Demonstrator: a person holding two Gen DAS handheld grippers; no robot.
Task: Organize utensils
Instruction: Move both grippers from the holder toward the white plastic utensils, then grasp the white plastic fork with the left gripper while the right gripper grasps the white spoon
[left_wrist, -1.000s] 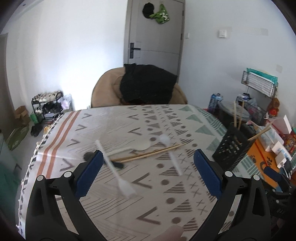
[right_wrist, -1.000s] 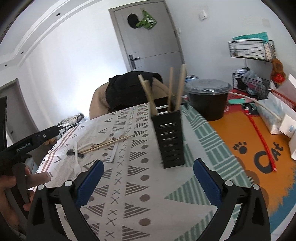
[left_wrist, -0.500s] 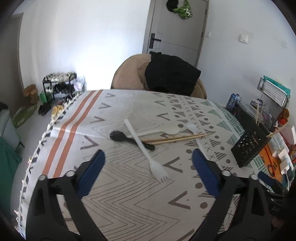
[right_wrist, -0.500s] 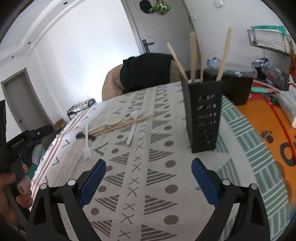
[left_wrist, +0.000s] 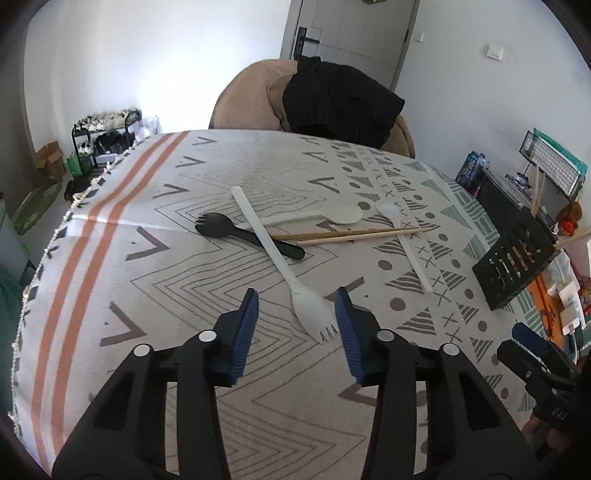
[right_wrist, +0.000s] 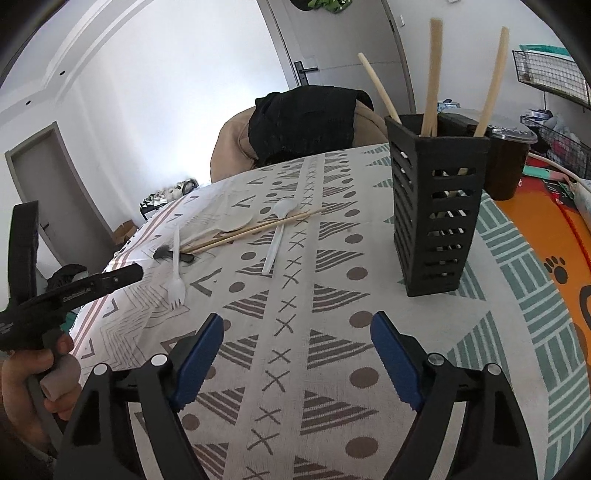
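A: Left gripper (left_wrist: 295, 301) first. Fingers?

B: Blue pads (left_wrist: 246, 325) abt half-width and closing. White fork (left_wrist: 280, 264) has its tined head between them, closer to the right-hand pad, but no pad presses it yet. Nothing gripped.

A: Fork lying how?

B: Flat on the patterned tablecloth (left_wrist: 155, 288), tines toward the gripper, handle running away and crossing over the black spork (left_wrist: 247, 234).

A: And past that?

B: Two wooden chopsticks (left_wrist: 351, 234) side by side, a flat white spoon (left_wrist: 317, 218) behind them w/ its bowl to the right, and a clear spoon (left_wrist: 404, 243) lying across the chopsticks' right ends. All loose on the cloth.

A: Right gripper (right_wrist: 297, 345)?

B: Jaws wide, easing closed, only cloth between them. Black slotted holder (right_wrist: 436, 206) stands upright ahead, to the right, well apart from the fingers. Three pale handles (right_wrist: 430, 77) stick out the top.

A: Anything else near?

B: Dark lidded tub (right_wrist: 508, 158) behind the holder; a hand (right_wrist: 33, 380) at left works the other gripper's trigger. Brown chair w/ black garment (left_wrist: 340, 99) past the table's far edge.
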